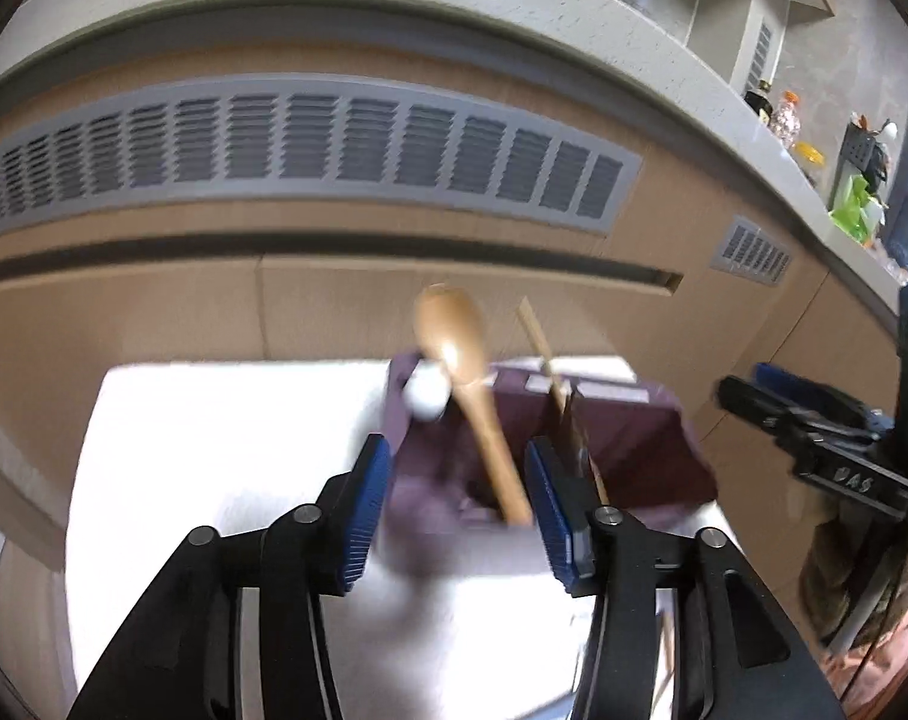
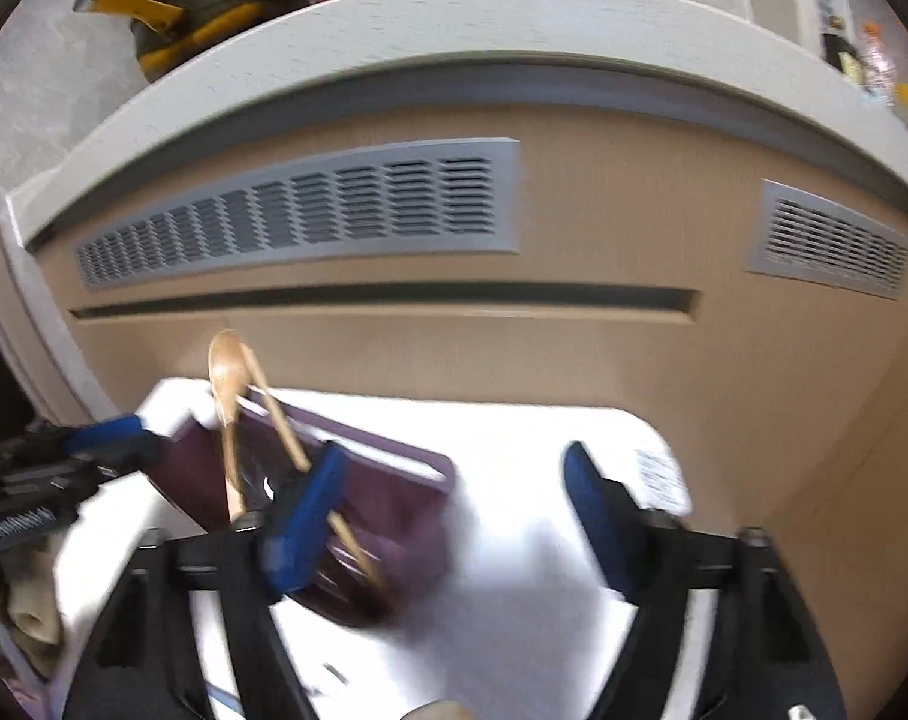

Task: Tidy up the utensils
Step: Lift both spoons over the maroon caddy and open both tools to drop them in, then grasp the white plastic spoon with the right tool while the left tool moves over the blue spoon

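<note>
**Utensils stand in purple holder as both grippers hang open**

While the frames blur with motion, a purple holder [image 1: 610, 450] sits on a white table [image 1: 214, 450] in front of tan cabinet doors, and it already carries the task's goods. In the left wrist view a wooden spoon [image 1: 466, 384] leans bowl-up out of the holder toward 11 o'clock, with a white spoon-like piece [image 1: 427, 396] just beside its bowl at 9 o'clock and a chopstick [image 1: 541, 354] slanting up at 1 o'clock. They stand handle-down, judged so because the container's walls prop them and keep the working ends clear.

The left gripper [image 1: 457, 501] has its blue-padded jaws spread apart on either side of the spoon's handle; the right pad looks close to the handle, but blur hides whether it touches, and nothing appears clamped. That straddle suggests either a fresh release or a lining-up. The right gripper [image 2: 454, 516] is spread wide and holds nothing; its left pad overlaps the holder in the view, while its right pad hangs over bare table at 3 o'clock.

From the right wrist, the spoon and chopstick cross above the holder's far corner at 10 o'clock. A grey vent [image 2: 310, 210] runs along the cabinet at 12 o'clock, with a black-and-yellow pan [image 2: 214, 0] on the counter above.
</note>
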`<state>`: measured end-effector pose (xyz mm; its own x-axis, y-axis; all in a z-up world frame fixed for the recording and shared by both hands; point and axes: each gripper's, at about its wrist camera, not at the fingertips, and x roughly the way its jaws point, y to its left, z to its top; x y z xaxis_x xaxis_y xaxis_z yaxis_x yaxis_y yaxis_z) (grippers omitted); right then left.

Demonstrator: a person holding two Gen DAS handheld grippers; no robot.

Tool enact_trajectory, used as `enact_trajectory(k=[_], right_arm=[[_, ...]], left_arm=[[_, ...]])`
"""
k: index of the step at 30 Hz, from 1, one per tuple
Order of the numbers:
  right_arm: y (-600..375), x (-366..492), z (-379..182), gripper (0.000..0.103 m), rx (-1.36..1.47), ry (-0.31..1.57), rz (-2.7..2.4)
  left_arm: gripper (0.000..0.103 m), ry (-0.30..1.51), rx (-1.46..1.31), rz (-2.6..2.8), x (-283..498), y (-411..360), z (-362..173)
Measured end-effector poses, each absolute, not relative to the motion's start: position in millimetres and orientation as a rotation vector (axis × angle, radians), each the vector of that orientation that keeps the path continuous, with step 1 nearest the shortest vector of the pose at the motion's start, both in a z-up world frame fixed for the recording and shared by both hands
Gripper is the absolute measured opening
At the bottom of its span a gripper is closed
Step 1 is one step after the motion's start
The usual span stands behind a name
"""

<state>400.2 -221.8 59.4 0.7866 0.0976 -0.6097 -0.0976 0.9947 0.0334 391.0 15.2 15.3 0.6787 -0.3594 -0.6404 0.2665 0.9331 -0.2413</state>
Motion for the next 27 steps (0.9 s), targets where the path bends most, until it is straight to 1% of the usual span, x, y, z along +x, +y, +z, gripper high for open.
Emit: enact_trajectory(k=[1, 4, 8, 17, 21, 23, 27], right_arm=[[-228.6, 390.5, 56.0, 0.086, -0.006, 0.66, 0.079], [-243.9, 370.3, 46.6, 0.087, -0.019, 0.69, 0.043], [-261.0, 346.7, 29.1, 0.094, -0.032, 0.743, -0.012], [-278.2, 309.3, -33.9, 0.095, -0.055, 0.91, -0.042], [-277.6, 294.0, -53.2, 0.095, -0.056, 0.953, -0.037], [-273.8, 286.4, -58.5, 0.096, -0.063, 0.962, -0.021], [-260.2, 281.7, -64.7, 0.097, -0.123, 0.987, 0.005]], left_arm=[[0.053, 0.762, -0.134, -0.351, 384.9, 18.3, 9.9], [0.053, 0.819, -0.135, -0.34, 372.7, 24.0, -10.2], [0.054, 0.894, -0.138, -0.377, 355.7, 19.1, -34.4], [0.054, 1.006, -0.174, -0.366, 321.6, 28.7, -79.9], [0.055, 1.014, -0.168, -0.363, 292.2, 35.1, -83.3], [0.062, 1.02, -0.159, -0.368, 279.6, 35.0, -82.6], [0.063, 1.007, -0.09, -0.34, 244.4, 30.4, -80.3]])
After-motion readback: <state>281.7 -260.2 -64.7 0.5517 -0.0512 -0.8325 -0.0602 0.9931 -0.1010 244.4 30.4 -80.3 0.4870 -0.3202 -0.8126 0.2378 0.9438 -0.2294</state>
